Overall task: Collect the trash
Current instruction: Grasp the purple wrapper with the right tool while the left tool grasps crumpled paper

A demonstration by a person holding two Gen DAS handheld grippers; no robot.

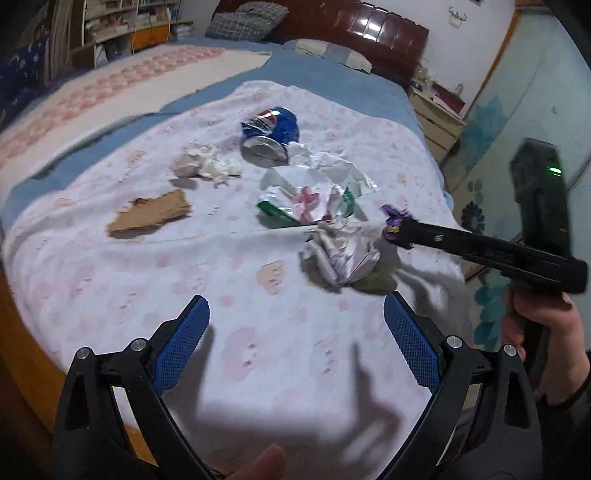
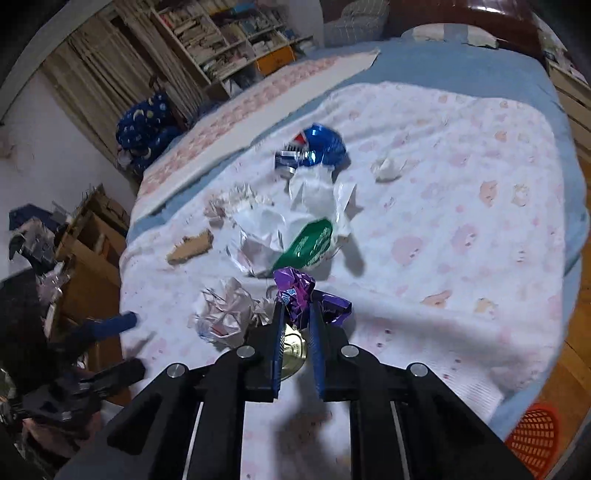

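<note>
Trash lies on a white, pink-patterned blanket (image 1: 258, 332) on a bed: a crushed blue Pepsi can (image 1: 269, 134), white tissue wads (image 1: 207, 166), a brown cardboard scrap (image 1: 149, 216), a white and green plastic bag (image 1: 306, 199) and a crumpled paper ball (image 1: 340, 258). My right gripper (image 2: 297, 308) is shut on a purple foil wrapper (image 2: 299, 291), just above the blanket beside the paper ball (image 2: 225, 314); it also shows in the left wrist view (image 1: 397, 230). My left gripper (image 1: 295, 325) is open and empty, above the blanket near the paper ball.
A red mesh basket (image 2: 533, 439) stands on the wooden floor at the bed's right corner. Cardboard boxes (image 2: 88, 251) and clutter sit left of the bed. A bookshelf (image 2: 229, 33) and a dark headboard (image 1: 351, 33) are behind. A nightstand (image 1: 436, 118) stands at right.
</note>
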